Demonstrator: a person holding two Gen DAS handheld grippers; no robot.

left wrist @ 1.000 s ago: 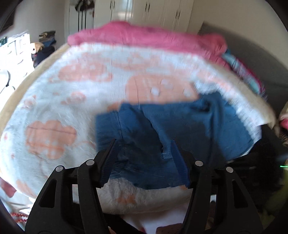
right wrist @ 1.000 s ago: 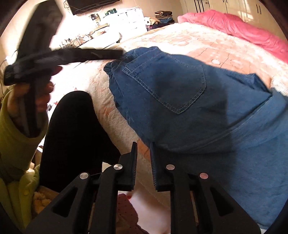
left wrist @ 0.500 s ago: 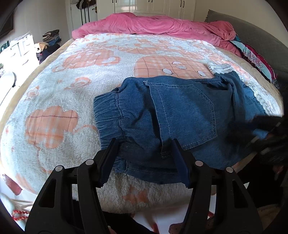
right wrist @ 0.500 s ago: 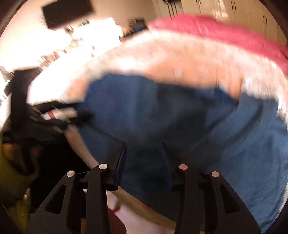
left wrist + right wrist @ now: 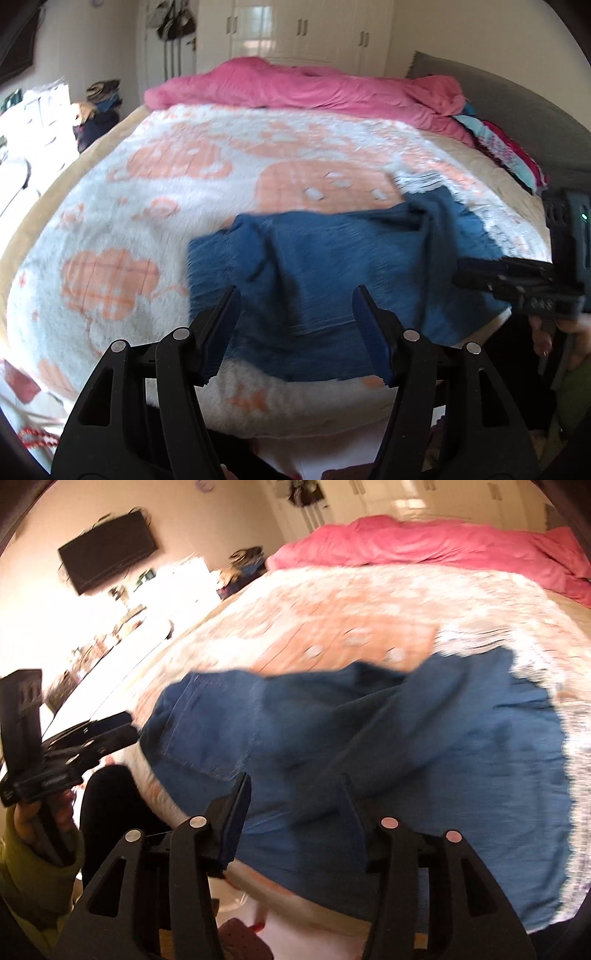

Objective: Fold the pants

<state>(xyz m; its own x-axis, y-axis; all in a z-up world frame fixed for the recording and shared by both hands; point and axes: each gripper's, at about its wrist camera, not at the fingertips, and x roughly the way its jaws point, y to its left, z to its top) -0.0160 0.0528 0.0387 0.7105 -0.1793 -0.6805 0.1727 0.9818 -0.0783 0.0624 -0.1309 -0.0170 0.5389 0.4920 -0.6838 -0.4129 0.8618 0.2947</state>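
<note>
No legible text anywhere — only blurred markings, unreadable.

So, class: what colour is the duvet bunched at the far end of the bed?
Pink. The duvet shows best in the left wrist view.

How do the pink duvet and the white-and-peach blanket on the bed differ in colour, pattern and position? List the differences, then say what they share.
The pink duvet is one plain colour; the white-and-peach blanket carries peach cloud-like shapes. The duvet lies bunched along the far side of the bed; the blanket is spread flat across it. The blue pants lie on the blanket, not on the duvet. Both are soft bedding on the same bed.
</note>
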